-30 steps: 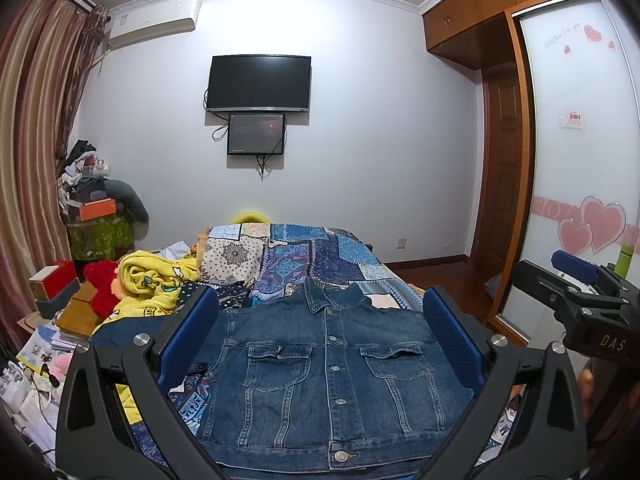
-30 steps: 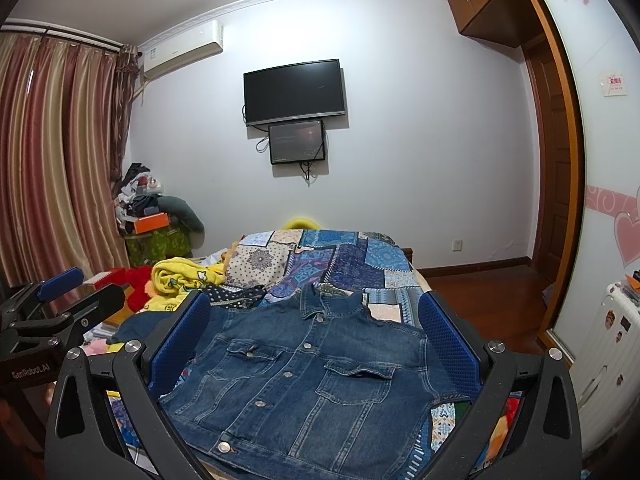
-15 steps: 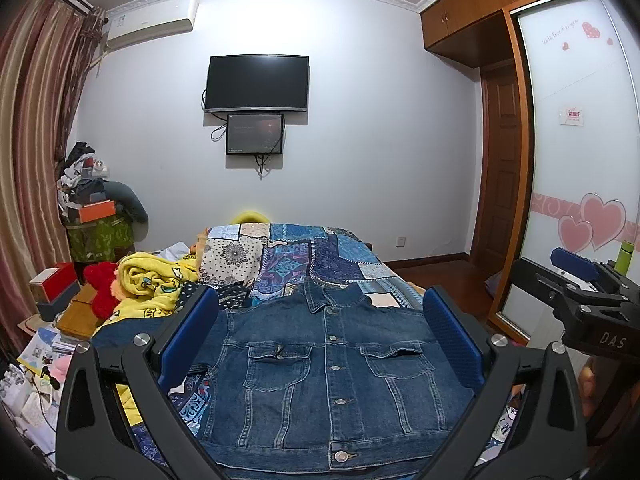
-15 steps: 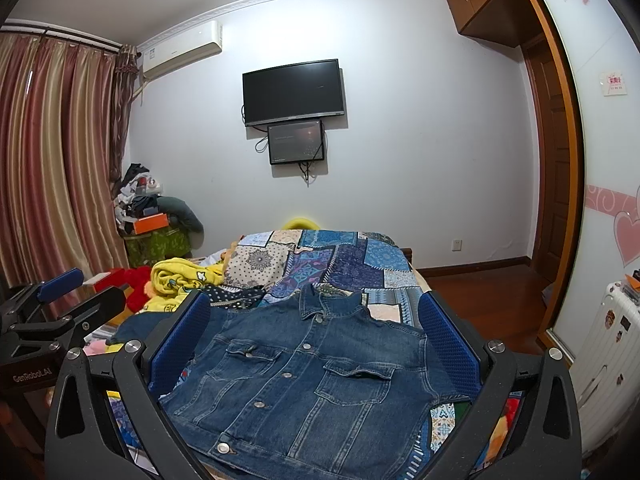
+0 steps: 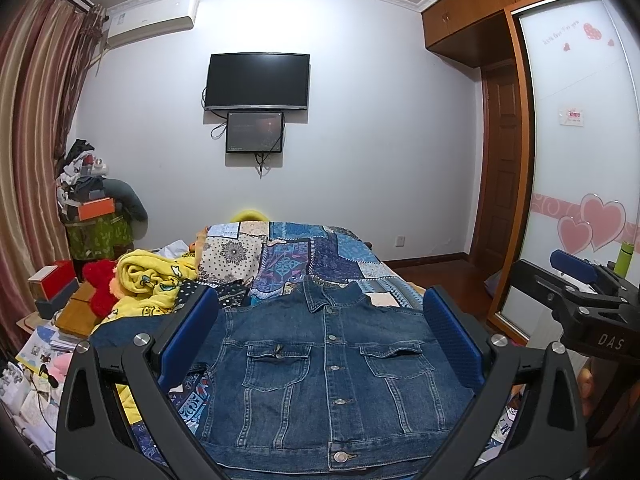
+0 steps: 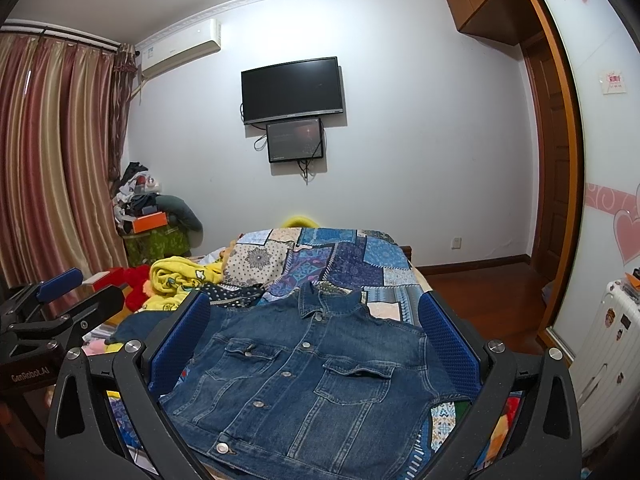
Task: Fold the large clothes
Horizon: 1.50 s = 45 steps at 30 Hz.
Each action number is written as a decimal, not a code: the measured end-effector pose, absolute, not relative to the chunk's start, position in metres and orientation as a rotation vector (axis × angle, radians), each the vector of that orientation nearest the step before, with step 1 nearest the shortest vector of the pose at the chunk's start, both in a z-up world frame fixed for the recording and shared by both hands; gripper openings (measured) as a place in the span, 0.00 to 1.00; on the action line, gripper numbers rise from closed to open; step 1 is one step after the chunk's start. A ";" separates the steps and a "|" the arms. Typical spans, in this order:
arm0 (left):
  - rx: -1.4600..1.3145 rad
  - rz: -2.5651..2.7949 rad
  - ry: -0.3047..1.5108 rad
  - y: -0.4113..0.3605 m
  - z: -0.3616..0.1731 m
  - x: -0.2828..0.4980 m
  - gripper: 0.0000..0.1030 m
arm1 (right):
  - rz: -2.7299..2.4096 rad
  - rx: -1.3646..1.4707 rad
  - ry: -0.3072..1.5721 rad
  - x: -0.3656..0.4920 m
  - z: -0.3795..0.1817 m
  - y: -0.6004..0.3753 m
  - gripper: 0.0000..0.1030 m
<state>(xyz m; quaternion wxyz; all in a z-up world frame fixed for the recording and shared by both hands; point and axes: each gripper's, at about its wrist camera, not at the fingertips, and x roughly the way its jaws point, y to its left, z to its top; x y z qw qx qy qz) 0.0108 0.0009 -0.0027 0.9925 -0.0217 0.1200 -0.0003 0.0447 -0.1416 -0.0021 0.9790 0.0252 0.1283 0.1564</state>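
A blue denim jacket (image 5: 332, 376) lies flat and buttoned, front up, on the bed, collar away from me; it also shows in the right wrist view (image 6: 308, 376). Its sleeves are tucked out of sight. My left gripper (image 5: 320, 344) is open and empty, held above the jacket's near hem. My right gripper (image 6: 316, 344) is open and empty, also above the jacket. The right gripper (image 5: 576, 292) shows at the right of the left wrist view, and the left gripper (image 6: 52, 312) at the left of the right wrist view.
The bed wears a blue patchwork quilt (image 5: 320, 256). A yellow blanket (image 5: 152, 284) and a red plush toy (image 5: 100, 280) lie at its left, with boxes and papers (image 5: 52, 320) beyond. A wardrobe with a sliding door (image 5: 580, 160) stands at the right.
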 end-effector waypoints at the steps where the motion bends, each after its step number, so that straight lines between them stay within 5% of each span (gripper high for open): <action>1: -0.044 0.000 0.241 0.001 -0.003 0.011 1.00 | 0.316 0.051 0.260 0.045 -0.003 -0.142 1.00; 27: -0.101 0.052 0.359 0.040 -0.035 0.075 1.00 | 0.308 0.007 0.395 0.091 -0.027 -0.113 1.00; 45: -0.298 0.421 0.732 0.226 -0.178 0.192 1.00 | 0.186 -0.024 0.682 0.208 -0.109 -0.090 1.00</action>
